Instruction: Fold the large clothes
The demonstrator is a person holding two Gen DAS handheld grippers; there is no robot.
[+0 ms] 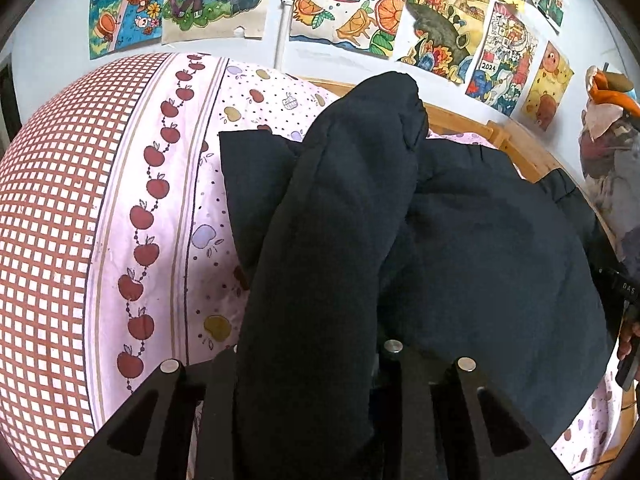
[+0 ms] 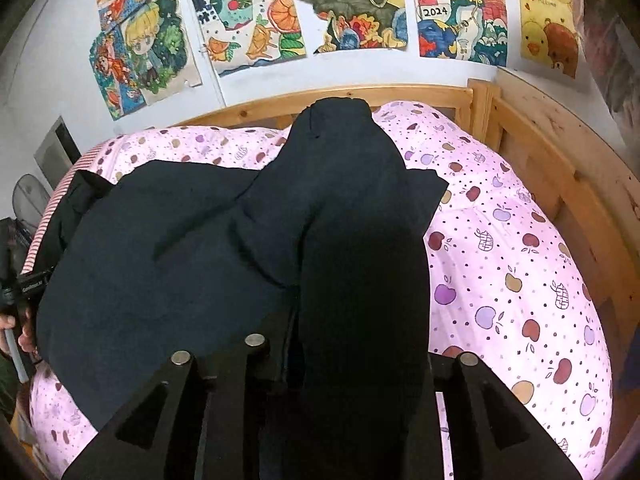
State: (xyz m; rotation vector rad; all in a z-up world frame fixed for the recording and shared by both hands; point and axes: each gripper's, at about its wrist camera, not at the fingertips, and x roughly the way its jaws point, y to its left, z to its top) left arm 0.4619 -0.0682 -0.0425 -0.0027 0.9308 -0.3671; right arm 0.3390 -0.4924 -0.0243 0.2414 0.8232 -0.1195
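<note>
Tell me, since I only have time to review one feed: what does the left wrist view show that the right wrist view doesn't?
Only the left: the red checked quilt panel and its row of red apples. Only the right: the wooden bed rail along the side and a fan. Both: the black garment on the pink quilt, a fold of it running up between each gripper's fingers, and the drawings on the wall.

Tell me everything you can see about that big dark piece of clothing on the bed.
The dark garment is black or very dark navy, of thick, matte, soft-looking cloth. Most of it lies spread and rumpled on the pink apple-print quilt. Two parts are lifted: one long fold runs up between the left gripper's fingers, another between the right gripper's fingers, each draping forward. Its far edge nears the wooden bed frame. What kind of garment it is cannot be told.
</note>
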